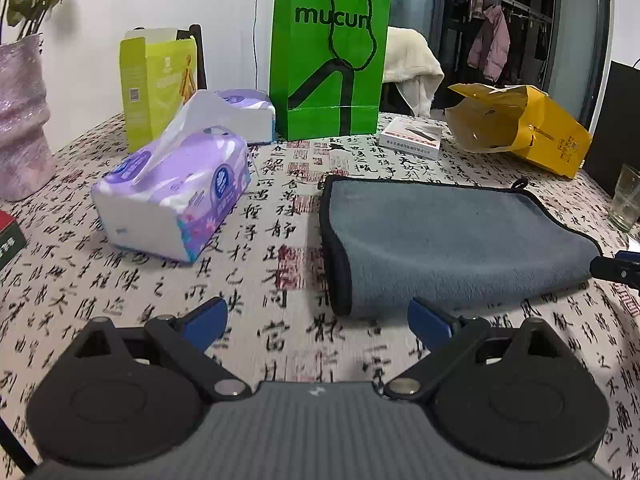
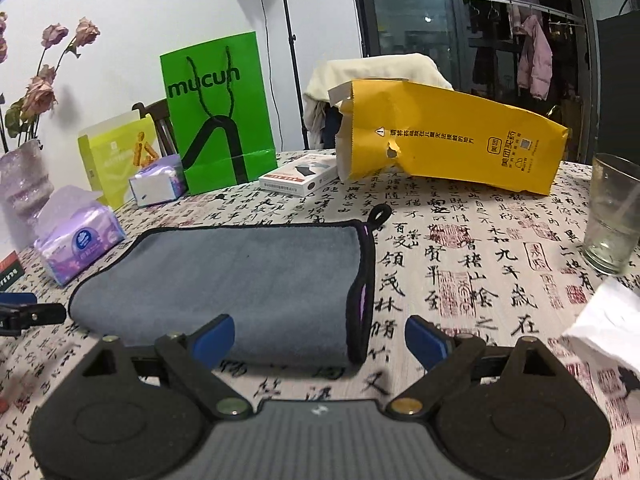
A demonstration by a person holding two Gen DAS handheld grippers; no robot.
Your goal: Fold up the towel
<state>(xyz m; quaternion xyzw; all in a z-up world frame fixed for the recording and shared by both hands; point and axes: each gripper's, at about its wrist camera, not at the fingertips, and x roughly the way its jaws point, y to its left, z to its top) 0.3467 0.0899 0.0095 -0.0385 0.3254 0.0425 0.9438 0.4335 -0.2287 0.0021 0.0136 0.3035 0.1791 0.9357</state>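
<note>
Left gripper [image 1: 318, 318] fingers [image 1: 206, 320] spread wide, empty, low over table [image 1: 256, 240]. Grey towel [image 1: 448, 240] folded, flat on table, just ahead and right of left fingers, near corner between them. Right gripper [image 2: 320, 340] fingers also wide, empty; towel's near right corner lies between them, hanging loop [image 2: 380, 214] at far corner.

Left of towel: we see bare calligraphy-print tablecloth [image 1: 260, 240] between the folded grey towel [image 1: 448, 244] and purple tissue pack [image 1: 176, 196].
Right: open cloth, then clear drinking glass [image 2: 612, 216].
Behind: green paper bag [image 1: 328, 56], yellow paper bag [image 2: 452, 140].
</note>
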